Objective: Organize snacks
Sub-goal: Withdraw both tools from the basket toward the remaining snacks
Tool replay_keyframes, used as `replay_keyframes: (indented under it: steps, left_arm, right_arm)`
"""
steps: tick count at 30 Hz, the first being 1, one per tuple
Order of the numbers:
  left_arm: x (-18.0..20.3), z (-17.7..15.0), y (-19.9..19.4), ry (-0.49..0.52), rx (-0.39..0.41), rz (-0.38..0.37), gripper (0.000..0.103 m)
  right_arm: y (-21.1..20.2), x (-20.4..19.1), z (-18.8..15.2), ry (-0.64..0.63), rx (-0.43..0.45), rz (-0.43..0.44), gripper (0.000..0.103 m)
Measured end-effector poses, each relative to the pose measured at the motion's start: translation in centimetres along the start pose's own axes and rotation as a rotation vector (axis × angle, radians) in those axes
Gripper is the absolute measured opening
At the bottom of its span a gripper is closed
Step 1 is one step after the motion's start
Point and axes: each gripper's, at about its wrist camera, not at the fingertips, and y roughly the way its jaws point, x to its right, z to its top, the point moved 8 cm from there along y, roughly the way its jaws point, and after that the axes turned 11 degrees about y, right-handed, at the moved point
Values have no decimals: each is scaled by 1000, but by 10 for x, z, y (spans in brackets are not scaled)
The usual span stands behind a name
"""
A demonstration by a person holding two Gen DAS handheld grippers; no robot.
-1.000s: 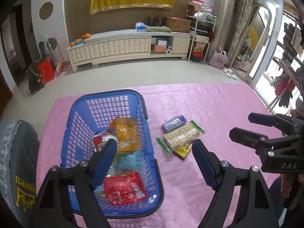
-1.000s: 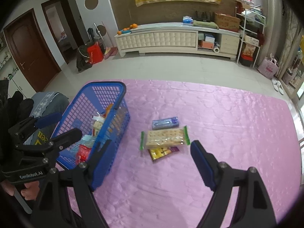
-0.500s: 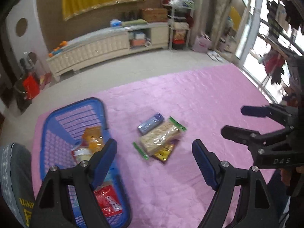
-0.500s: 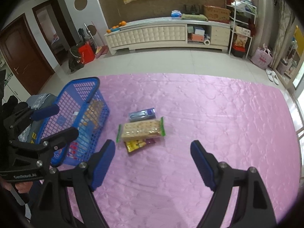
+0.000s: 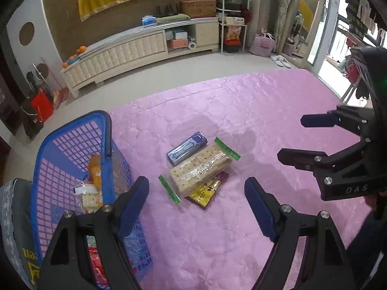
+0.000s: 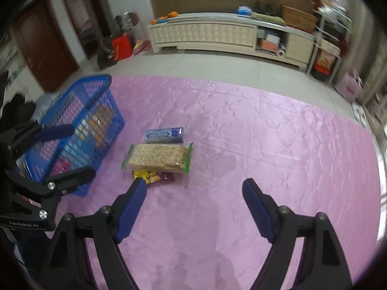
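Observation:
A clear cracker pack with green ends (image 5: 199, 168) (image 6: 158, 157) lies mid-table on the pink cloth. A blue-purple gum pack (image 5: 187, 147) (image 6: 164, 134) sits just behind it, and a yellow-and-maroon sachet (image 5: 206, 191) (image 6: 153, 176) pokes out from under it. The blue mesh basket (image 5: 72, 142) (image 6: 79, 106) at the left holds several snack packets. My left gripper (image 5: 197, 191) hovers open just in front of the pile, empty. My right gripper (image 6: 194, 191) is open and empty, a little nearer than the pile and to its right. Each gripper shows in the other's view (image 5: 312, 140) (image 6: 65, 152).
The pink quilted cloth (image 5: 241, 111) covers the table, bare to the right of the pile. Beyond the far edge are a tiled floor, a long cream cabinet (image 5: 135, 50) and shelves (image 5: 232, 19). A grey garment (image 5: 14, 220) lies by the basket's near left side.
Both grippers have shifted and come down toward the snack pile. In the left wrist view the basket slid from centre to the left edge and the pile is now between the fingers. Both stay open.

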Motion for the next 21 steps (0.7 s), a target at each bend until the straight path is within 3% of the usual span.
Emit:
replay_keyframes:
  steps: [7,10,13,21]
  left_arm:
    - [15,-22,24,-40,-38,16,80]
    - [16,-28,29,-65,-47,26,80]
    - [12,-32,26,-78,-51,89,80]
    - [13,-33,35,-32,-79,89,80]
  right_arm:
    - [31,-10,-6,-259,-42,59,85]
    - [42,-16,-5,-315,-65,94,85]
    - [52,-25,-4,-355,-90,142,85]
    - [88,-50,3,-521,-174,230,85]
